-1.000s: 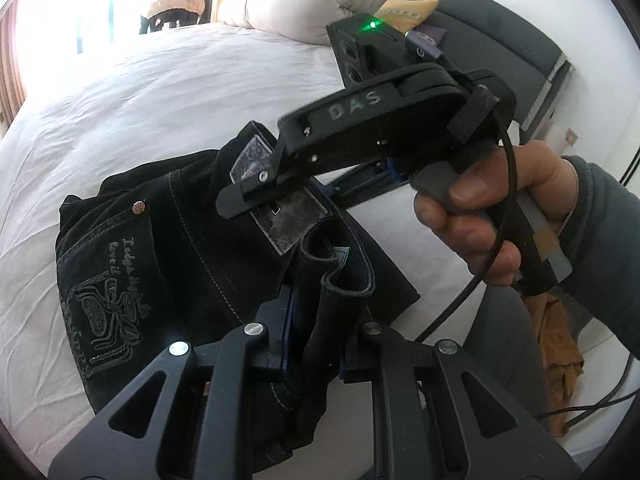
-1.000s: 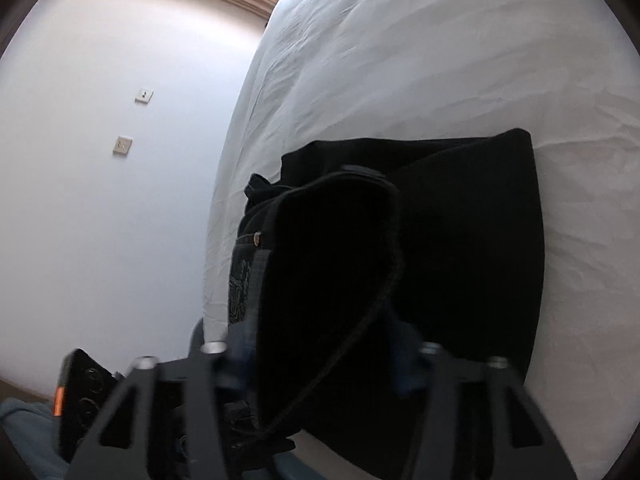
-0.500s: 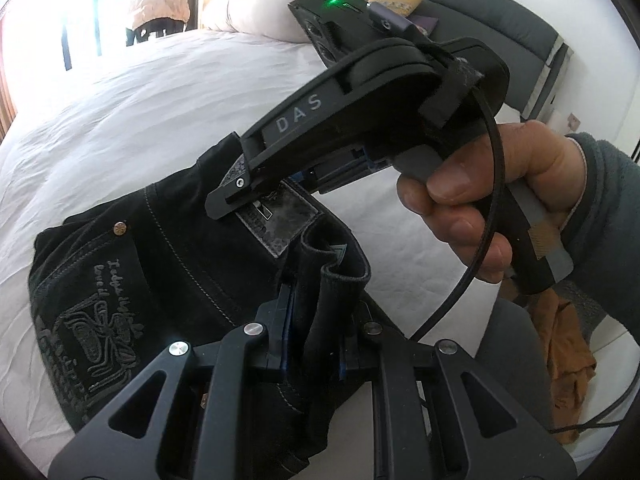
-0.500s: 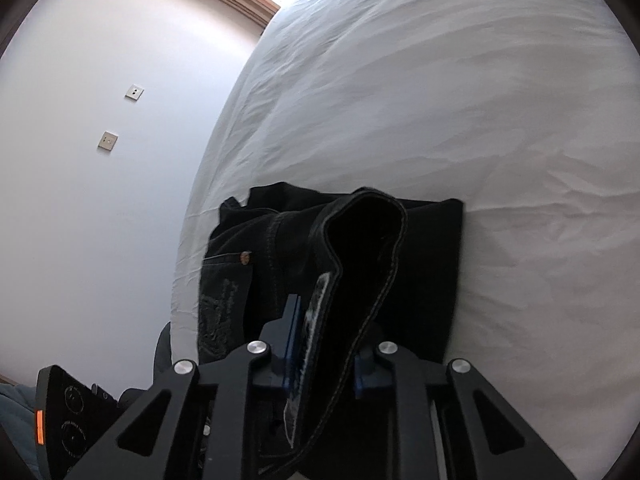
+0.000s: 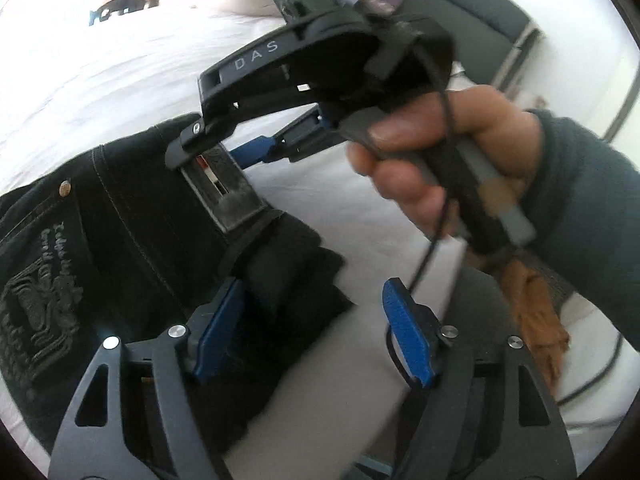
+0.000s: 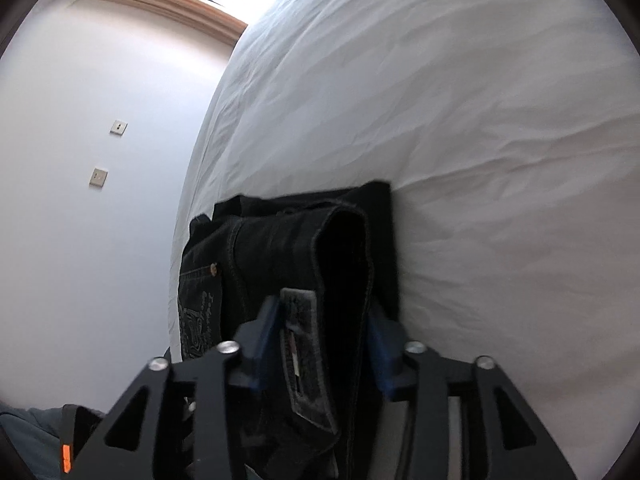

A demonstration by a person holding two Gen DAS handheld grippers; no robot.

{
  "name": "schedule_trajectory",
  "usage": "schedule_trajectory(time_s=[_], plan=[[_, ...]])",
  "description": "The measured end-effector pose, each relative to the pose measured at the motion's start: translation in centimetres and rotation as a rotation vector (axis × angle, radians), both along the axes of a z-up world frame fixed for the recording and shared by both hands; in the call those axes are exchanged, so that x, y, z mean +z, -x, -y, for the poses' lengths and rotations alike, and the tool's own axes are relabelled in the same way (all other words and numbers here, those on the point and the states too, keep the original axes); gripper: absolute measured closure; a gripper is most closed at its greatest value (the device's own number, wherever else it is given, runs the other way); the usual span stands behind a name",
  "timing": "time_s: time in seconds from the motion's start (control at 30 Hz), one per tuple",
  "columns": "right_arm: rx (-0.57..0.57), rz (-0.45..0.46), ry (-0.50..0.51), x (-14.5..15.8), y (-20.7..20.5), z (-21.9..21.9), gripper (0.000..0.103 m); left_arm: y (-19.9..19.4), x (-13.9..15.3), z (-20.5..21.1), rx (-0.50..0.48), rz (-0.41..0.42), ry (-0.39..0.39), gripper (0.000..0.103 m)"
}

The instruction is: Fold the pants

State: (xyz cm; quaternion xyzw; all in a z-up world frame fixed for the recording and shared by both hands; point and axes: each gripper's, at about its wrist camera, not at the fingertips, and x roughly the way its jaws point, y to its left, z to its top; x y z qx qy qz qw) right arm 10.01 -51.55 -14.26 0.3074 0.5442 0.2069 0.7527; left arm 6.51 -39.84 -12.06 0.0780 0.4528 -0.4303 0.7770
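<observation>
White sheet covers the bed (image 6: pixel 460 128), beside a pale wall (image 6: pixel 100 216) with two switch plates. One pair of black jeans (image 5: pixel 120 248) lies folded on it. The left gripper (image 5: pixel 316 320) has just spread wide, the fabric touching only one pad. The right gripper (image 6: pixel 324 344), held by a hand (image 5: pixel 436 160), has just been opening, the waistband fold between its fingers.

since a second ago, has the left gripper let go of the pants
Yes. The left gripper has just opened: one pad sits beside the folded pants, the other stands apart over the white bed sheet, so the fabric is no longer pinched.
</observation>
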Motion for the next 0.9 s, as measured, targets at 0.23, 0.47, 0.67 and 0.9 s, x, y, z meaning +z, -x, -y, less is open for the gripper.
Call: schedule_trajectory(time_s=[0.23,0.47,0.67,0.9], plan=[[-0.093,0.068,0.151,3.9,2.3,0.8,0.028,-1.3,2.4,-8.8,0.199,0.009,0.089,0.032],[-0.026,0.176,-0.023,6.2,5.1,-3.0,0.028,-4.5,0.8,-15.6,0.387,-0.039,0.116,0.032],[-0.046,0.057,-0.007,-0.3,7.3,-3.3,0.044,-5.2,-2.3,-14.7,0.369,-0.069,0.023,0.032],[-0.095,0.198,-0.067,5.6,9.1,-2.2,0.029,-5.7,1.5,-17.2,0.428,0.022,0.145,0.032]])
